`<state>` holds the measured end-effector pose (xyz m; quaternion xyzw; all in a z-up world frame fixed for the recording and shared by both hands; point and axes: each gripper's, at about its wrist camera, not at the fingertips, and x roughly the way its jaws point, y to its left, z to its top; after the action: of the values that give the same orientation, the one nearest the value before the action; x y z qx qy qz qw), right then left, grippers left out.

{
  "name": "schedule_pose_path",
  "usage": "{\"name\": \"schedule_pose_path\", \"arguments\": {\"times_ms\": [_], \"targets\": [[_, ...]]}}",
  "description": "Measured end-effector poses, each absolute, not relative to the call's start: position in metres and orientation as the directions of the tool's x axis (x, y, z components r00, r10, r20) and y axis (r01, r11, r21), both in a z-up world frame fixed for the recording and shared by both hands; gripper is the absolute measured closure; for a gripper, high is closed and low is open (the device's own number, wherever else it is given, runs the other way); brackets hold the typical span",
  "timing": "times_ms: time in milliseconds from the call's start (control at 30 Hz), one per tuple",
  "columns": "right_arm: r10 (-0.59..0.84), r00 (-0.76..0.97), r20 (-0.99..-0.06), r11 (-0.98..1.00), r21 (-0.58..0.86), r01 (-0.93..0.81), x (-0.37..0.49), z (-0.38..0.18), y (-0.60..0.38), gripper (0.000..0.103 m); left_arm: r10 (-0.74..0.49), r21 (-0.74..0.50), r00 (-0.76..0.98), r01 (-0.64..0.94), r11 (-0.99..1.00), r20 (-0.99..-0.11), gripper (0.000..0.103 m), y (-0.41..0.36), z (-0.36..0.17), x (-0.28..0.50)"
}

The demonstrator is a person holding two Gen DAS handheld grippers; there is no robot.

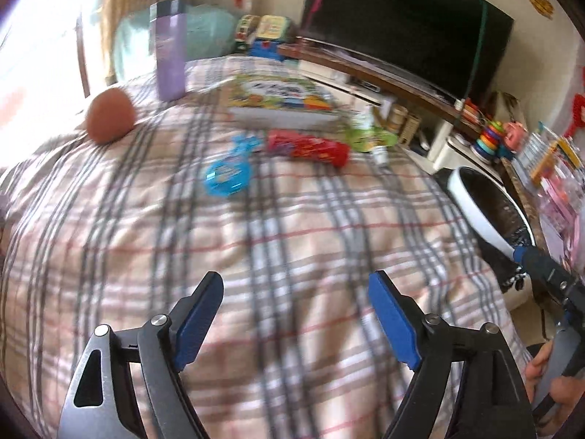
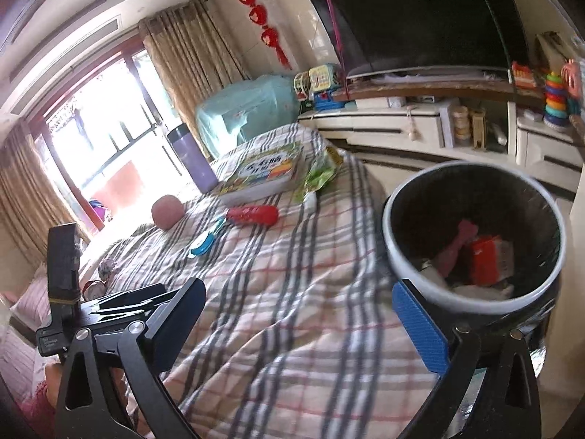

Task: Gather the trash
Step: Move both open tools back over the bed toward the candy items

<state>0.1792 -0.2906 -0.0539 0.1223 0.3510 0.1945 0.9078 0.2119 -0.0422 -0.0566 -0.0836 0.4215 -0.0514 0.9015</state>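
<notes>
Both the left gripper and right gripper hang spread and empty over the plaid-covered bed. The red crumpled snack wrapper lies at twelve o'clock from the left one, probably the next pick. It should be pinched mid-length, then carried to the white-rimmed, black-lined trash bin.

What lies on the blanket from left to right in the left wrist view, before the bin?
Brown ball → purple bottle → blue wrapper → red wrapper → green pouch → trash bin, off the blanket's right edge.
</notes>
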Motion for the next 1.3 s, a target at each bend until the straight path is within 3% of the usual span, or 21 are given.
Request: {"name": "schedule_pose_path", "arguments": {"times_ms": [233,433,767,1300], "targets": [[0.448,0.620,-0.644,0.893,0.358,-0.273,0.181,-0.077,-0.257,0.000,-0.133,-0.214,0.638,-0.051,0.975,-0.759,0.020,-0.009,-0.064,0.199],[0.438,0.643,-0.628,0.899,0.307,-0.312,0.172,-0.078,-0.229,0.000,-0.115,-0.212,0.638,-0.078,0.974,-0.761,0.019,0.004,-0.069,0.189],[0.448,0.654,-0.610,0.894,0.308,-0.325,0.170,-0.079,-0.206,0.000,-0.099,-0.211,0.644,-0.099,0.972,-0.758,0.009,0.023,-0.065,0.169],[0.471,0.526,-0.708,0.868,0.264,-0.421,0.248,-0.093,-0.169,0.000,-0.065,-0.152,0.623,-0.088,0.984,-0.780,0.009,0.022,-0.071,0.234]]}}
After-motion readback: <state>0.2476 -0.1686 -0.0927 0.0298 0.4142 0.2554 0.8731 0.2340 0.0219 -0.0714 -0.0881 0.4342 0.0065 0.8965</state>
